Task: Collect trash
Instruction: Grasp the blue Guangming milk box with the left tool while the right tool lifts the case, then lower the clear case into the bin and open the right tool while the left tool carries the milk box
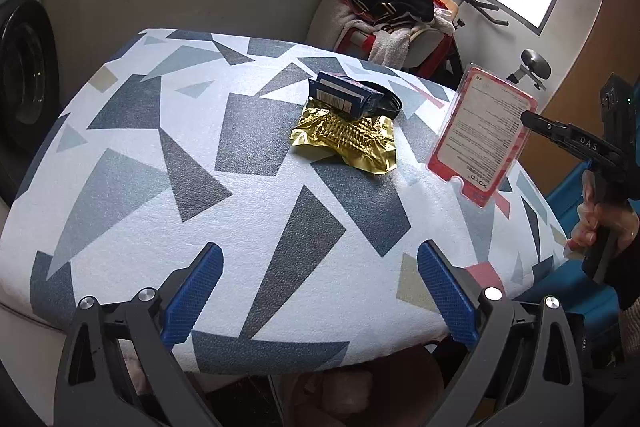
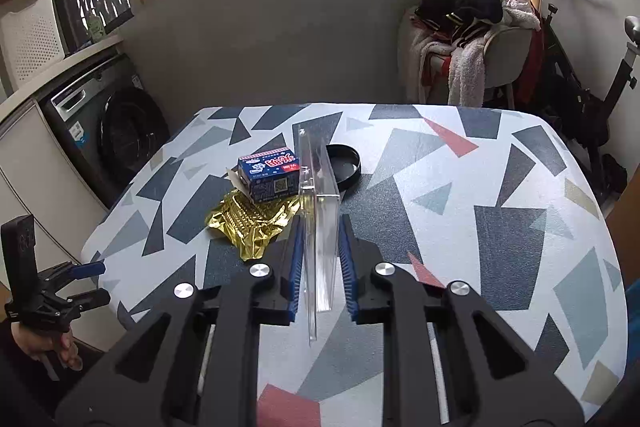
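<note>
My right gripper (image 2: 319,221) is shut on a clear plastic blister pack (image 2: 320,227) with a red printed card, held on edge above the table; in the left wrist view the pack (image 1: 482,131) shows flat-on at the right, with the right gripper (image 1: 532,119) clamping its edge. A crumpled gold foil wrapper (image 1: 346,139) (image 2: 250,223), a blue carton (image 1: 344,97) (image 2: 270,175) and a black round lid (image 1: 388,103) (image 2: 344,163) lie together mid-table. My left gripper (image 1: 320,259) is open and empty at the near table edge.
The table has a geometric-patterned cloth (image 1: 160,187) (image 2: 480,227). A washing machine (image 2: 112,131) stands to the left. A chair piled with clothes (image 2: 472,39) and an exercise bike (image 2: 580,99) stand behind the table.
</note>
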Motion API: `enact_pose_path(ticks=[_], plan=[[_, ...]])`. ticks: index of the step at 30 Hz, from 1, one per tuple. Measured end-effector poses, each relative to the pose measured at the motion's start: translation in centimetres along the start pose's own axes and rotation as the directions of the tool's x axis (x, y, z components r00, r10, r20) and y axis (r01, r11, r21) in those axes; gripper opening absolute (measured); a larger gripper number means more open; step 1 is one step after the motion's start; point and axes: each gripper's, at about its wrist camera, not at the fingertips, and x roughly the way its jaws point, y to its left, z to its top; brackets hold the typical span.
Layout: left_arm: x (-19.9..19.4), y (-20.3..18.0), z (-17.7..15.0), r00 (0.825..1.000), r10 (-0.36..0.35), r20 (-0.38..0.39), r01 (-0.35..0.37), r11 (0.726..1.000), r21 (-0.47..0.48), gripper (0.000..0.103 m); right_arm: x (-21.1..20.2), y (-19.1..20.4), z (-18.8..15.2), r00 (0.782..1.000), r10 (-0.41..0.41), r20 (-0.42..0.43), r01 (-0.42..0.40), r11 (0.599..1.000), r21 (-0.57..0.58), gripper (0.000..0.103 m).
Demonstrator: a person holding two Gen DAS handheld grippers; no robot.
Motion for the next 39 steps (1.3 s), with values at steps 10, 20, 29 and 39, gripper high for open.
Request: enact_pose_path(ticks=[10,20,29,39], plan=[[6.1,-3.2,8.3,0.995,-0.096,-0.002,0.095,0.988,0.119,0.095,-2.6,-3.1,2.1,0.999,-0.028,0.025,0.029,0.999,-0.026,0.018],[16.3,-5.7,15.6,0.999,0.004,-0.045,0.012,0.932,0.362,0.097,-2.4,-5.8,0.7,0.997,-0.067,0.027,0.067,0.998,0.010,0.018],[23.2,-5.5,18.2,0.985,0.066,-0.160,0.003,0.916,0.401,0.093,-2.3,-6.8,-0.1,0.996,-0.081,0.022,0.081,0.996,0.031,0.018],[17.1,-7.2,15.9,0.995,0.018,-0.101,0.024,0.917,0.399,0.082,-3.4,-5.6,-0.4,0.997,-0.065,0.034,0.063,0.997,0.032,0.018]])
